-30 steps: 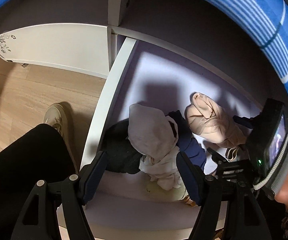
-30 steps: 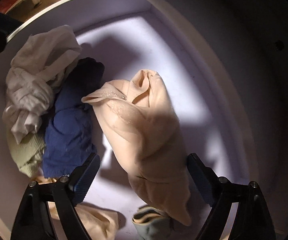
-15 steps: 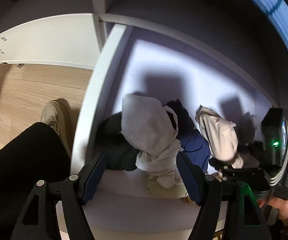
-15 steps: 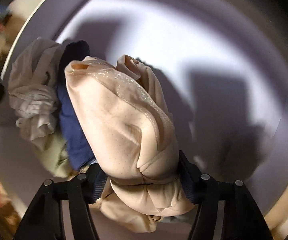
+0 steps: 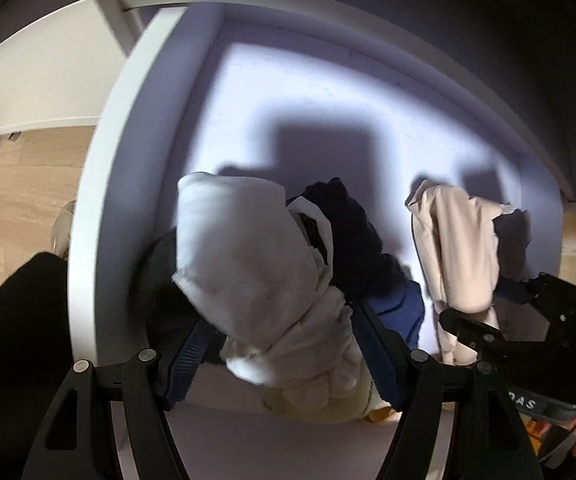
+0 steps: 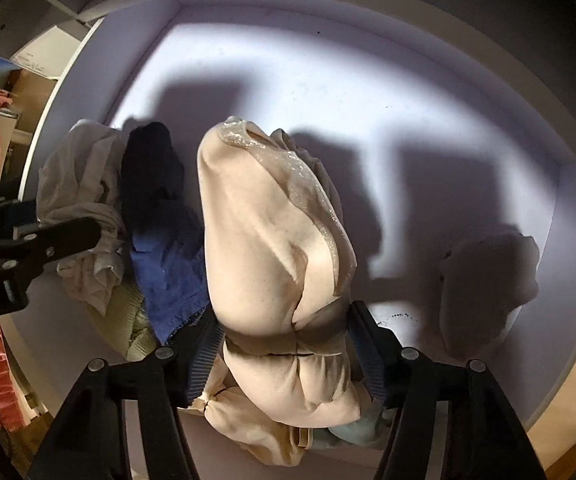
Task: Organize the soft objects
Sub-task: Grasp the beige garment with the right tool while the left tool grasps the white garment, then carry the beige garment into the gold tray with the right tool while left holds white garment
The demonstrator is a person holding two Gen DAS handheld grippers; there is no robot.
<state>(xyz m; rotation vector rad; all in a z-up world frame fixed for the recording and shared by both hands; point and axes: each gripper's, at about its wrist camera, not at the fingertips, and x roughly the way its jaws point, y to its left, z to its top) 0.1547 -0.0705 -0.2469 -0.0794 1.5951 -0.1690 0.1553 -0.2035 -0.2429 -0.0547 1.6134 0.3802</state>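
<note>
We hold the right gripper (image 6: pixel 285 342) clamped on the peach garment (image 6: pixel 275 248), both blue-padded fingers (image 6: pixel 368 354) pressing into its bunched lower portion; the upper portion of the garment stands up ahead of the fingers, with a glittery sheer strip running along its top edge. In the left wrist view we see the same peach garment (image 5: pixel 458 256) hanging at the right side of the white drawer (image 5: pixel 99 184), gripped from below by the right gripper (image 5: pixel 500 316). We hold the left gripper (image 5: pixel 283 350) around the white-grey garment (image 5: pixel 255 272), with its fingers (image 5: pixel 189 350) close against both sides of the cloth; we cannot tell whether they clamp it or only touch it. The white-grey garment lies on the pile at the left side of the drawer, on top of a dark garment (image 5: pixel 352 232), a blue garment (image 5: pixel 400 308) and a pale yellow-green knit item (image 5: pixel 328 406). The blue garment (image 6: pixel 171 268) sits between the white-grey garment (image 6: pixel 83 192) and the peach garment. Outside the drawer we see wooden flooring (image 5: pixel 19 184) and our dark-clothed leg (image 5: pixel 11 344).
</note>
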